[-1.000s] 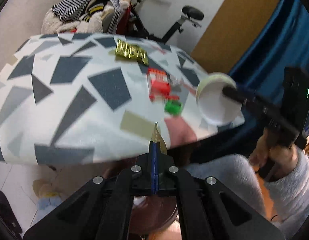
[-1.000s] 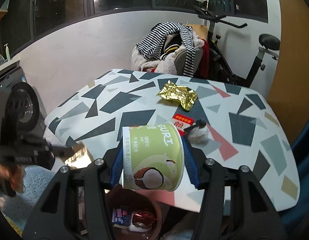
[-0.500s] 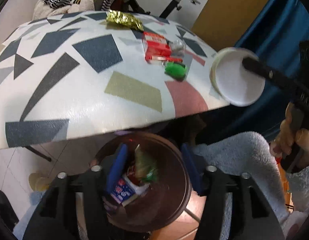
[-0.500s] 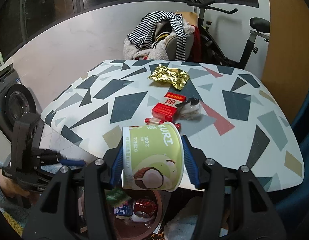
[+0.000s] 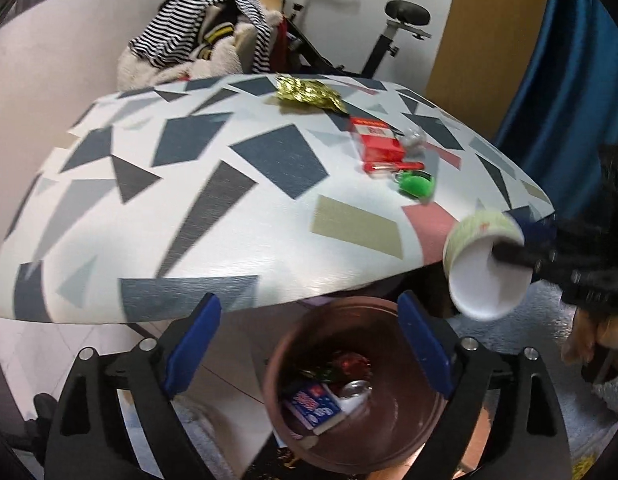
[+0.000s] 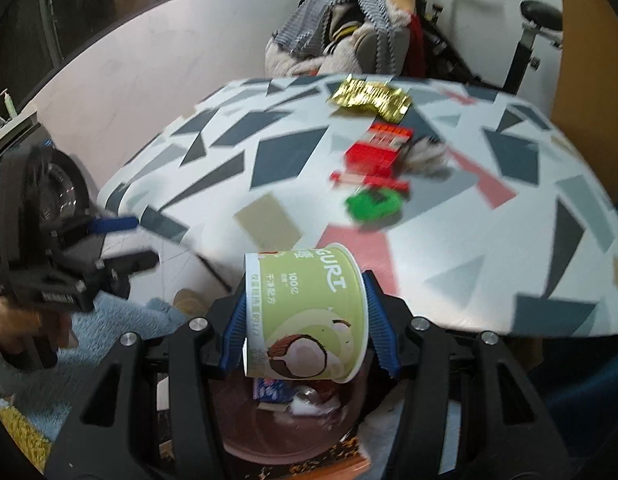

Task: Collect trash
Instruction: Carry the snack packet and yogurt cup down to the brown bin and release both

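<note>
The counter [image 5: 269, 216] has a smooth, faintly brushed laminate look, matt with a soft sheen. At upper centre of the left wrist view lies a crinkled gold foil wrapper [image 5: 307, 94], shiny and creased. Below it a red carton [image 5: 375, 144] looks like glossy printed card. The yogurt cup [image 6: 305, 316], low in the right wrist view, is coated paper with a satin print and a plain white inside. The brown bin [image 5: 389, 428] at the bottom is smooth, glossy plastic. The fingers [image 5: 191, 346] carry matt blue rubbery pads on black plastic with bright metal screws. Striped knit cloth and fleece [image 5: 197, 52] are piled at upper left.
</note>
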`<action>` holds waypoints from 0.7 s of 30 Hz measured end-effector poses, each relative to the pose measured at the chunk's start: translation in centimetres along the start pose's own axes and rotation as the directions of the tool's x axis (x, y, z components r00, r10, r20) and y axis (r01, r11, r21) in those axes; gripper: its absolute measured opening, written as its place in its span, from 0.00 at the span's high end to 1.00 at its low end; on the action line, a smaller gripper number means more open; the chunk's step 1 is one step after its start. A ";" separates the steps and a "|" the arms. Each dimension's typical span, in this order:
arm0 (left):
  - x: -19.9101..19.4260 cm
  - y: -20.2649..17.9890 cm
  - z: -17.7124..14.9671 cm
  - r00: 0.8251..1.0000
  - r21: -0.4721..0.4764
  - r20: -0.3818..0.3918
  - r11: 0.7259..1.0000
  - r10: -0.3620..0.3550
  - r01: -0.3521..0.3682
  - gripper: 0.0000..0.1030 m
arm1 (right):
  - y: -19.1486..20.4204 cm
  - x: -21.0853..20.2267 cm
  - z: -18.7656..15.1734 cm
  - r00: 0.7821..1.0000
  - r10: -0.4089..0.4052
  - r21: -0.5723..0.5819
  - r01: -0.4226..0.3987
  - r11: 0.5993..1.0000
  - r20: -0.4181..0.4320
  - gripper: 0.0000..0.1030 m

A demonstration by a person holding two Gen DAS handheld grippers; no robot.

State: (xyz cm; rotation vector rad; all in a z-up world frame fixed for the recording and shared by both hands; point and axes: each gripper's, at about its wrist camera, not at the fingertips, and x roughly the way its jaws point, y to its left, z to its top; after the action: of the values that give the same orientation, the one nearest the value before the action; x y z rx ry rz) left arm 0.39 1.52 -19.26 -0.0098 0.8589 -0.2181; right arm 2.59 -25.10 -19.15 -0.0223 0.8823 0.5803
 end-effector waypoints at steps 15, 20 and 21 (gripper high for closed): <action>-0.8 2.3 -0.1 0.997 -0.036 0.028 0.997 0.075 -0.074 0.08 | 3.2 8.5 -2.7 0.972 0.066 0.010 -0.066 0.998 -0.226 0.47; -0.8 2.6 0.3 0.996 -0.035 0.030 0.996 0.087 -0.086 0.08 | 4.2 9.8 -2.3 0.967 0.082 -0.004 -0.085 0.996 -0.242 0.43; -0.9 2.6 0.5 0.995 -0.034 0.032 0.996 0.089 -0.088 0.08 | 4.4 9.7 -2.0 0.969 0.085 -0.009 -0.090 0.996 -0.234 0.33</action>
State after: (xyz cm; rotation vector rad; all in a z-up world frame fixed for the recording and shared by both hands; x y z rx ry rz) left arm 0.63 4.22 -18.52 -0.0053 0.8276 -0.1202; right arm 3.74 -17.29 -26.64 -0.0712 1.1101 0.6781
